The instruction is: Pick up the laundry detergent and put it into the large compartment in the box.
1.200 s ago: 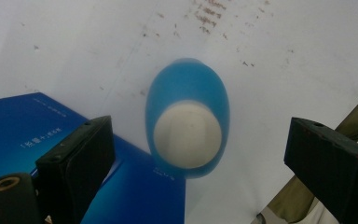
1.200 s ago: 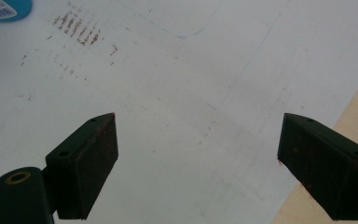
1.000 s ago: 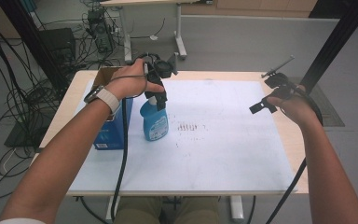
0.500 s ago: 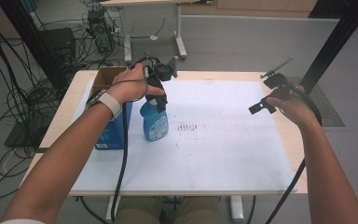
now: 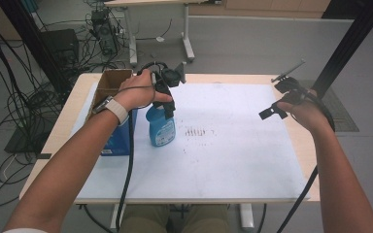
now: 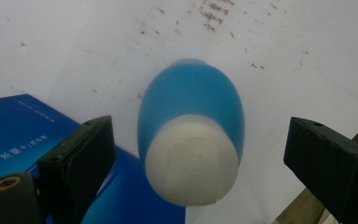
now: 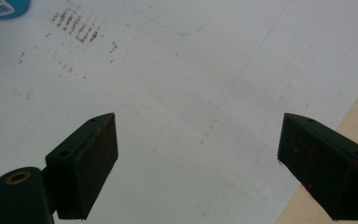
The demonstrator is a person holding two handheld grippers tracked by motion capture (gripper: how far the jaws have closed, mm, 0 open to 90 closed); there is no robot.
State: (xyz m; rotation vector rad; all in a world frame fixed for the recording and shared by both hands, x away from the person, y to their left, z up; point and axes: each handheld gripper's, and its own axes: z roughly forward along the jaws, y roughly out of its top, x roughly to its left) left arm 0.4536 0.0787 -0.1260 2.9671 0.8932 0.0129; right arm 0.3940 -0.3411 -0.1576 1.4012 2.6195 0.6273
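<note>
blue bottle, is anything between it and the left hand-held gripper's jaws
Nothing visible. The left hand-held gripper is open right above the blue bottle, its white cap in the gap between the jaws. The blue box stands beside, not between.

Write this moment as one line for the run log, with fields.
left gripper: open, above blue bottle, not gripping | right gripper: open, holds nothing | blue box: beside bottle | surface: white sheet

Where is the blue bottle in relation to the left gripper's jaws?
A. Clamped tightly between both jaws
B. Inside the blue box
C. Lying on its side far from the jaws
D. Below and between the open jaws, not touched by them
D: in the left gripper view, the blue bottle stands between the left gripper jaws with clear gaps on both sides.
</note>
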